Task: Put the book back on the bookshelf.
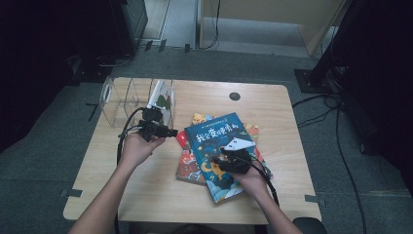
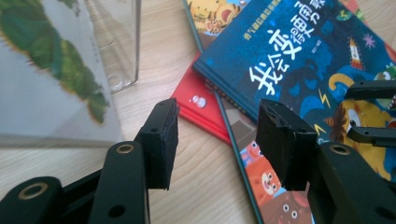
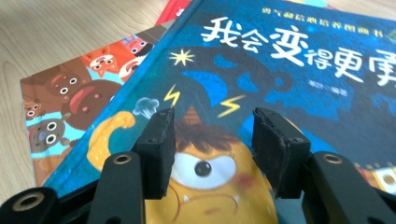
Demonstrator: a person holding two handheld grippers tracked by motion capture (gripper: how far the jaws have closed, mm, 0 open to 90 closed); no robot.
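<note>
In the right gripper view, the right gripper [image 3: 212, 149] is seen with its jaws apart and nothing between them, hovering low over the blue picture book [image 3: 289, 84]. The left gripper [image 2: 217, 140] likewise has parted, empty jaws, aimed at that book's near edge above the red book [image 2: 205, 109] beneath.

The top book would best be pinned from above while its edge is caught cleanly, without the lower books.

In the high view, the blue picture book [image 1: 216, 141] lies centre-right on the table [image 1: 146, 195], its long axis running upper left to lower right, right of the clear plastic rack [image 1: 122, 97].
</note>
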